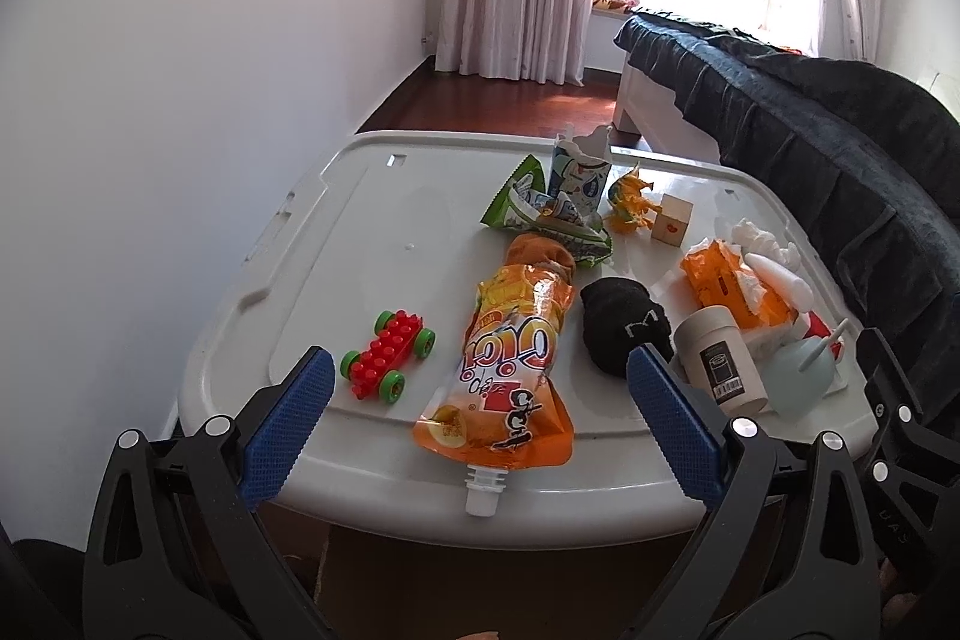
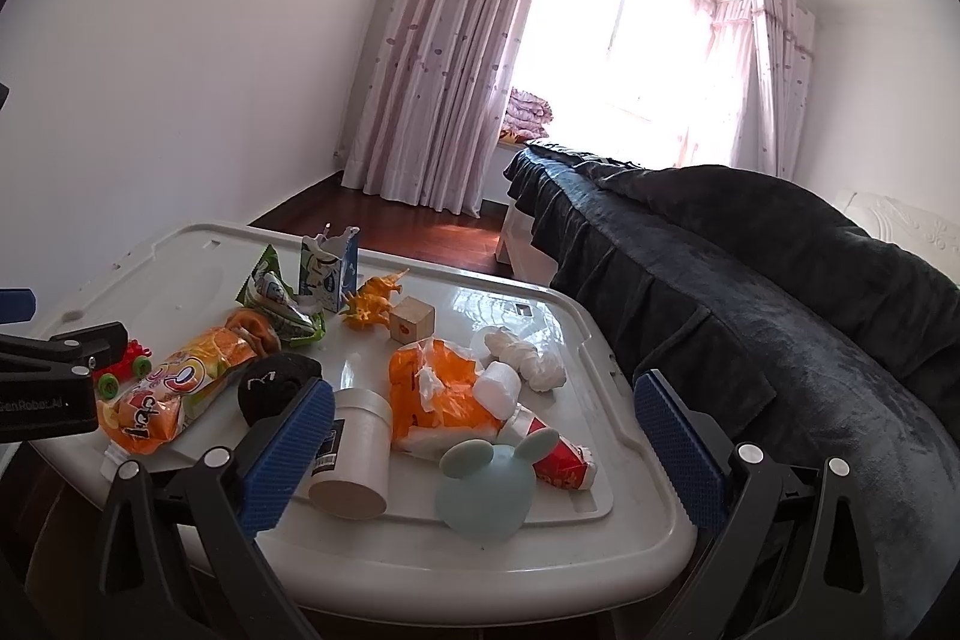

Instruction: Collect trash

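Observation:
A white plastic bin lid (image 1: 372,220) (image 2: 600,538) serves as the table and holds trash and toys. An orange drink pouch (image 1: 510,358) (image 2: 174,388) lies near the front edge, spout toward me. A green wrapper (image 1: 540,214) (image 2: 279,298), a milk carton (image 1: 579,175) (image 2: 327,268), an orange tissue pack (image 1: 729,283) (image 2: 438,388), crumpled white tissue (image 1: 765,238) (image 2: 528,358) and a red-white tube (image 2: 558,454) lie further on. My left gripper (image 1: 480,424) is open and empty, just before the pouch. My right gripper (image 2: 480,448) is open and empty over the near right corner.
A red toy car (image 1: 390,358), a black sock (image 1: 624,328), a white canister (image 1: 720,361) (image 2: 354,448), a pale blue mouse-eared ball (image 2: 489,484), a wooden cube (image 1: 672,217) and an orange dinosaur (image 2: 375,304) share the lid. A dark-covered bed (image 2: 750,280) stands right.

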The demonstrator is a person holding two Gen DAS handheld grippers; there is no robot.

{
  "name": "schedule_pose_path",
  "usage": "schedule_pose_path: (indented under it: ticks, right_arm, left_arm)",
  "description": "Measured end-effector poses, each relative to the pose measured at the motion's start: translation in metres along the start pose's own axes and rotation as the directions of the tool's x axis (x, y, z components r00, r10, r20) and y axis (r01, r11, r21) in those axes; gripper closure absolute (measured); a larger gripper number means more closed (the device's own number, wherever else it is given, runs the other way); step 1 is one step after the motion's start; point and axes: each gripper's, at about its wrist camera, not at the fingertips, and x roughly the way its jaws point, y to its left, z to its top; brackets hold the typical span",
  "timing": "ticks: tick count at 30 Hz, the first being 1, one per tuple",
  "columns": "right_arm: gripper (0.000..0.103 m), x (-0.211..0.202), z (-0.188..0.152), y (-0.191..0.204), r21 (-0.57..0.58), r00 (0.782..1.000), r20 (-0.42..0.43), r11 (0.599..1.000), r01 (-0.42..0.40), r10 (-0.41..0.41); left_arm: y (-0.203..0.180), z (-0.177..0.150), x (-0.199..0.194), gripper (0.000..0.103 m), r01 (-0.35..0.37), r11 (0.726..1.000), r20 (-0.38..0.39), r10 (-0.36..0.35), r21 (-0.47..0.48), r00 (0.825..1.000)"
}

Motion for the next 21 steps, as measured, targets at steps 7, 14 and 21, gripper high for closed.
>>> schedule_pose_path:
  ticks: [7, 14, 21]
  right_arm:
    - [0.004, -0.004, 0.003, 0.001, 0.0, 1.0, 0.014, 1.0, -0.006, 0.006]
    - [0.004, -0.006, 0.003, -0.002, 0.006, 0.999, 0.03, 1.0, -0.01, 0.01]
    - [0.004, -0.006, 0.005, -0.002, 0.014, 0.999, 0.032, 1.0, -0.005, 0.004]
  left_arm:
    - [-0.009, -0.002, 0.006, 0.008, -0.004, 0.999, -0.053, 0.006, 0.043, 0.999]
    - [-0.014, -0.002, 0.001, 0.007, -0.066, 0.995, -0.054, 0.071, 0.078, 0.996]
    - [-0.008, 0.0, -0.006, 0.008, 0.004, 1.0, -0.026, -0.004, 0.023, 1.0]
